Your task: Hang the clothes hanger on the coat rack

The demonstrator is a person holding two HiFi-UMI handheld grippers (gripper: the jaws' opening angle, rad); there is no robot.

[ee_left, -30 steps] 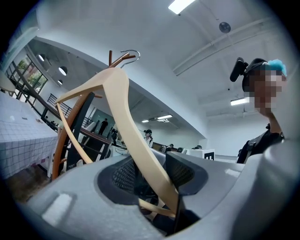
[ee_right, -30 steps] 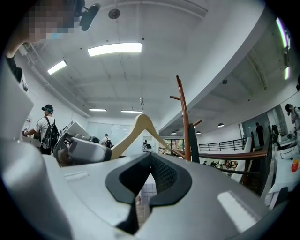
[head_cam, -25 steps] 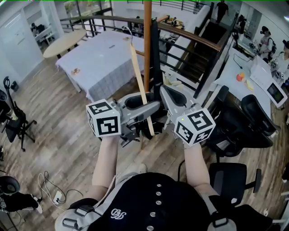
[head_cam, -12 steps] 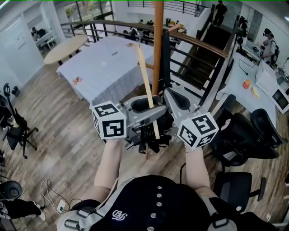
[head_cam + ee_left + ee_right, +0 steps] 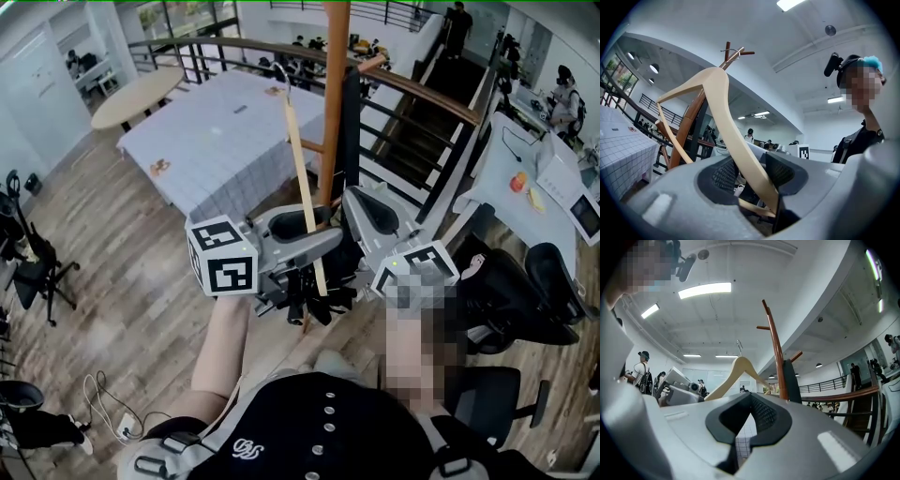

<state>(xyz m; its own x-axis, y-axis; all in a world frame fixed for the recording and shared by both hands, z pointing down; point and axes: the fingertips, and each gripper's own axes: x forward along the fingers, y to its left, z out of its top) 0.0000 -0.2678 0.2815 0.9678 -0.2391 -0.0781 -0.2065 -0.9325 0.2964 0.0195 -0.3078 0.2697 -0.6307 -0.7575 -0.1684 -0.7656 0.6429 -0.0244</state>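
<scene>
A table under a white checked cloth (image 5: 211,141) stands at the far left, clear of the work. Right of it, the left gripper (image 5: 321,236) points level, and its tongs pinch one arm of the pale wooden clothes hanger (image 5: 298,159) near its lower end, by the crossbar. Gripped that low, the hanger rises away from the person with its metal hook (image 5: 278,67) at the far top, free to catch a peg. Just right of the hanger stands the brown wooden coat rack (image 5: 333,103). From the right gripper view the hook sits left of the pole and apart from it, so the hanger is not yet hung. At the right, the right gripper (image 5: 370,214) sits close beside the left one, its tongs slightly parted with nothing between them, likely ready to steady the hanger.
</scene>
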